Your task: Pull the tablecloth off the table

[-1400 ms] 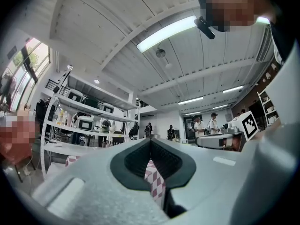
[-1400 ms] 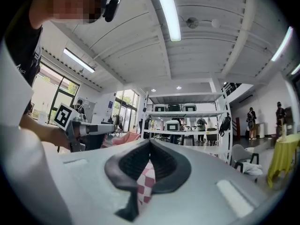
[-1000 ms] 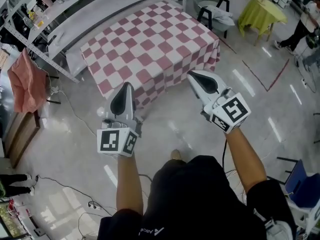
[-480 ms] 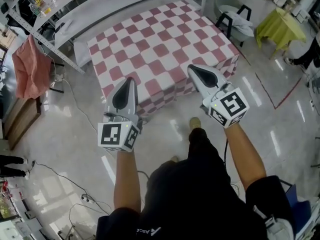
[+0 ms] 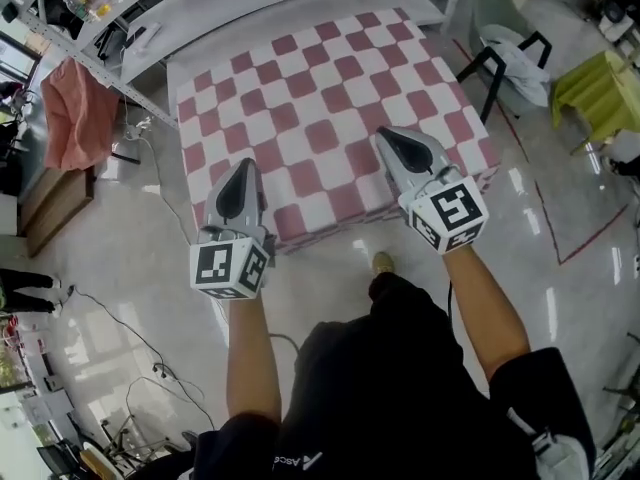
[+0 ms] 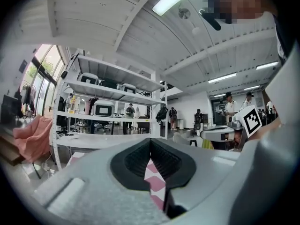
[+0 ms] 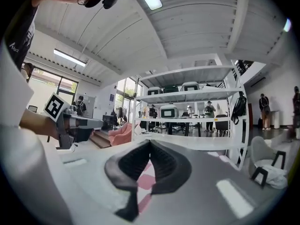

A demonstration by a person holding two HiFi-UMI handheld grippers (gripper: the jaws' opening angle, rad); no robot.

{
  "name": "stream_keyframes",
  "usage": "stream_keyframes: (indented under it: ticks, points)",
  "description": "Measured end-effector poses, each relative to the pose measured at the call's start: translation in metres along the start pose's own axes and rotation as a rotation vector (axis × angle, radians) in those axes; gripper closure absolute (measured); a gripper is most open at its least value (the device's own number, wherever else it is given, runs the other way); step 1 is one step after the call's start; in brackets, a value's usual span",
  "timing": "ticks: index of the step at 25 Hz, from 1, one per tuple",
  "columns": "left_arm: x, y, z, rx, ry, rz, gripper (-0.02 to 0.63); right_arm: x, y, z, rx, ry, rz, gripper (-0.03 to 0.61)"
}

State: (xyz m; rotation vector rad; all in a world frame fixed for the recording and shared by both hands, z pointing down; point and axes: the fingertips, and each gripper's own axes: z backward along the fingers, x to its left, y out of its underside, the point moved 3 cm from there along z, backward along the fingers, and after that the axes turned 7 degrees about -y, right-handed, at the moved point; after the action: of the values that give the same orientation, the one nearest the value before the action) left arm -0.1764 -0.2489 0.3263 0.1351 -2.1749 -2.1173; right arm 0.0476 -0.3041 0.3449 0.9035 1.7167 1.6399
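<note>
Here's the pink-and-white checked tablecloth (image 5: 320, 118), spread flat and square over the desk. It drapes down the near side, so nothing of the desk underneath shows. The left hand-held gripper (image 5: 243, 168) hangs over the near left corner of the cloth, and the right hand-held gripper (image 5: 388, 136) sits over its near right part, well apart from its partner. Check each gripper's own view: on both, the dark pads are pressed together at the tip with nothing pinched. The checks you glimpse in the gap below the pads are just cloth lying beyond them. So by my reading this is the approach step, with no grip taken and the cloth not yet disturbed. The next move looks clear. Both sets of jaws need to spread, drop to the hanging near hem and bite a fold each, roughly level with one another. Then comes a steady draw back toward the person so the cloth slides off evenly rather than skewing to one side. As for writing, the marker cubes (image 5: 230, 270) carry only black-and-white square patterns, not words. The person's black top (image 5: 380, 388) has a small white logo with letters at the bottom edge of the head view, too small and cut off to read with confidence. The boxes on the far shelving (image 6: 108, 97) show no legible print.
</note>
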Motion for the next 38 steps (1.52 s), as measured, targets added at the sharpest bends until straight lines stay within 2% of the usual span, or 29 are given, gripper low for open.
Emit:
stream_keyframes:
  ticks: [6, 12, 13, 14, 15, 17, 22, 26, 31, 38]
  points:
    - [-0.01, 0.015, -0.072, 0.079, -0.1, 0.007, 0.603, -0.077, 0.032, -0.036, 0.081, -0.078, -0.043, 0.575]
    - [0.011, 0.054, -0.106, 0.229, -0.178, 0.066, 0.601, -0.115, 0.066, -0.067, 0.17, -0.041, -0.117, 0.575]
    - [0.015, 0.061, -0.11, 0.255, -0.188, 0.072, 0.6, -0.119, 0.072, -0.072, 0.189, -0.037, -0.137, 0.56]
    - [0.019, 0.069, -0.113, 0.28, -0.197, 0.077, 0.582, -0.121, 0.079, -0.076, 0.211, -0.038, -0.157, 0.458]
    - [0.024, 0.076, -0.117, 0.304, -0.206, 0.082, 0.531, -0.123, 0.086, -0.081, 0.237, -0.038, -0.172, 0.439]
    - [0.034, 0.09, -0.124, 0.354, -0.22, 0.091, 0.479, -0.128, 0.098, -0.09, 0.29, -0.03, -0.186, 0.404]
    - [0.055, 0.127, -0.147, 0.495, -0.24, 0.104, 0.401, -0.147, 0.131, -0.111, 0.424, 0.021, -0.196, 0.322]
    - [0.073, 0.157, -0.162, 0.601, -0.275, 0.107, 0.37, -0.162, 0.158, -0.13, 0.526, 0.056, -0.223, 0.288]
    - [0.092, 0.187, -0.178, 0.697, -0.307, 0.12, 0.35, -0.182, 0.185, -0.153, 0.624, 0.072, -0.24, 0.272]
    - [0.099, 0.217, -0.193, 0.82, -0.301, 0.117, 0.327, -0.185, 0.215, -0.168, 0.76, 0.076, -0.252, 0.253]
